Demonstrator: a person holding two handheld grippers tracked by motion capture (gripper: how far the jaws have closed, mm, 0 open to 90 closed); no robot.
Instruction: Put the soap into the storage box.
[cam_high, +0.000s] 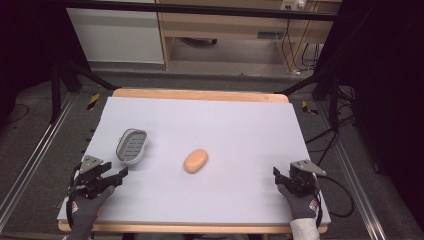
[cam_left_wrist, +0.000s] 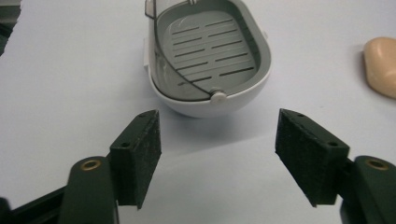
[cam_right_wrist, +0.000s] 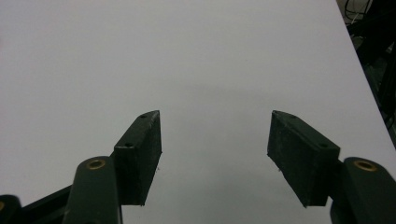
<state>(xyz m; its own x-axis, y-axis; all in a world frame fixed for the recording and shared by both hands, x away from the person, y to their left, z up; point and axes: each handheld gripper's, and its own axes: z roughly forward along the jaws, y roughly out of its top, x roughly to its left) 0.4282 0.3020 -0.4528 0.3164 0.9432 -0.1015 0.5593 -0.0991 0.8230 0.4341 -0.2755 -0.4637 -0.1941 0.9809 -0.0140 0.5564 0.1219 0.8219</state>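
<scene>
A table (cam_high: 240, 120) with a pale lilac top and a wooden rim carries everything here. Toward its left edge, somewhat nearer the front than the back, lies a soap dish (cam_high: 132, 146), an oval white shell with a grey slotted insert; it lies tilted, its open side turned partly toward the front. Near the middle of the table, to the right of the dish and well apart from it, lies a peach-coloured bar of soap (cam_high: 196, 161). At the front left corner the left gripper (cam_high: 119, 176) is held by a gloved hand, its jaws spread wide and holding nothing; in the left gripper view they point at the dish just ahead. At the front right corner the right gripper (cam_high: 278, 176) is likewise released, with bare table between its jaws.
</scene>
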